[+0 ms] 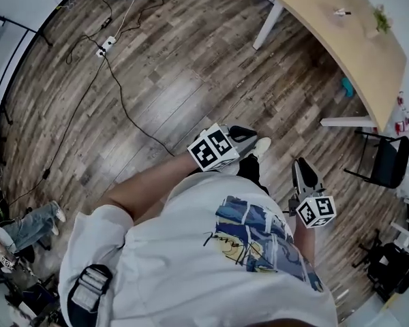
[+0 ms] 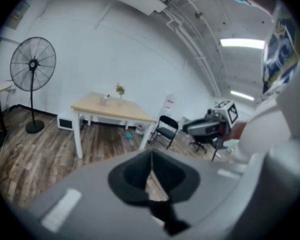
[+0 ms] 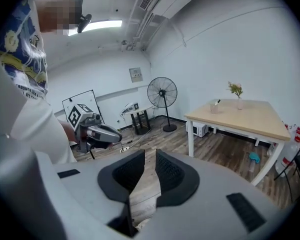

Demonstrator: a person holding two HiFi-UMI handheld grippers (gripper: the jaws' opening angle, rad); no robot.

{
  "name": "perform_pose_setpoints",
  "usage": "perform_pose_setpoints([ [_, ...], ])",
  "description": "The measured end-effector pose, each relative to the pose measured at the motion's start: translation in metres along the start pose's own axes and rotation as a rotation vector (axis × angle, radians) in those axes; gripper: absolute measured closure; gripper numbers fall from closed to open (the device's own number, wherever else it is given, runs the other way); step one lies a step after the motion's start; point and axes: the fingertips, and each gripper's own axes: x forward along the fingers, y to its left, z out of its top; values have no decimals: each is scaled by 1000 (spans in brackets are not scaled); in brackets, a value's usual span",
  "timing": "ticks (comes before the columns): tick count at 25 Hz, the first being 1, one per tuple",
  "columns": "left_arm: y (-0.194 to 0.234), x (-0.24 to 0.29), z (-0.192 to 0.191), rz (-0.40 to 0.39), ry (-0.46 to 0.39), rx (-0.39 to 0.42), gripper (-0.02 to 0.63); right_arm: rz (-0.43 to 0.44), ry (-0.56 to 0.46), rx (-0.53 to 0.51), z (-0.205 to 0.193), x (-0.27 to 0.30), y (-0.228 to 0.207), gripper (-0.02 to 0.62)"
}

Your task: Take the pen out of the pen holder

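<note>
**Weathered wood, matt plastic, soft cloth**

The floor (image 1: 191, 67) is plank wood with a streaked, weathered grain and a faint sheen. The table (image 1: 341, 39) has a pale, smooth, matt wooden top on white-painted legs. The left gripper (image 2: 151, 159) and the right gripper (image 3: 148, 159) both have smooth matt grey plastic shells. The right one's black pads (image 3: 171, 174) are ribbed (rubbery by the look). The shirt (image 1: 191, 271) is white cloth with a blue print. The fan (image 2: 33, 64) has a thin, dark wire cage
</note>
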Motion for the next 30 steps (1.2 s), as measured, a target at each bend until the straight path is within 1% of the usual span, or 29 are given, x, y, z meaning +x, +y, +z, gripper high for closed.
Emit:
perform_pose_setpoints([
  [2, 14, 12, 12, 30, -6, -13, 592, 16, -6, -3, 9, 10, -23, 537],
  [5, 37, 38, 36, 75, -13, -10, 589, 45, -24, 6, 22, 29, -64, 543],
  [8, 55, 58, 61, 127, -17, -14, 581, 106, -18, -2, 36, 51, -97, 546],
  [10, 70, 73, 87, 164, -31, -29, 581, 147, -20, -31, 58, 65, -122, 548],
  [12, 81, 93, 114, 180, -43, -29, 581, 170, -26, -65, 84, 76, -150, 549],
  [14, 90, 112, 135, 179, -45, -20, 582, 182, -35, -77, 101, 84, -174, 549],
  [16, 98, 124, 151, 183, -52, -22, 584, 198, -35, -81, 112, 95, -191, 549],
  [20, 122, 145, 179, 217, -75, -33, 592, 236, -25, -85, 129, 122, -225, 551],
  [24, 145, 172, 202, 233, -79, -47, 594, 228, -28, -79, 151, 145, -270, 552],
  [27, 168, 183, 210, 222, -68, -54, 595, 204, -36, -62, 166, 163, -292, 554],
  [30, 198, 192, 217, 191, -65, -58, 595, 173, -36, -60, 181, 186, -307, 554],
])
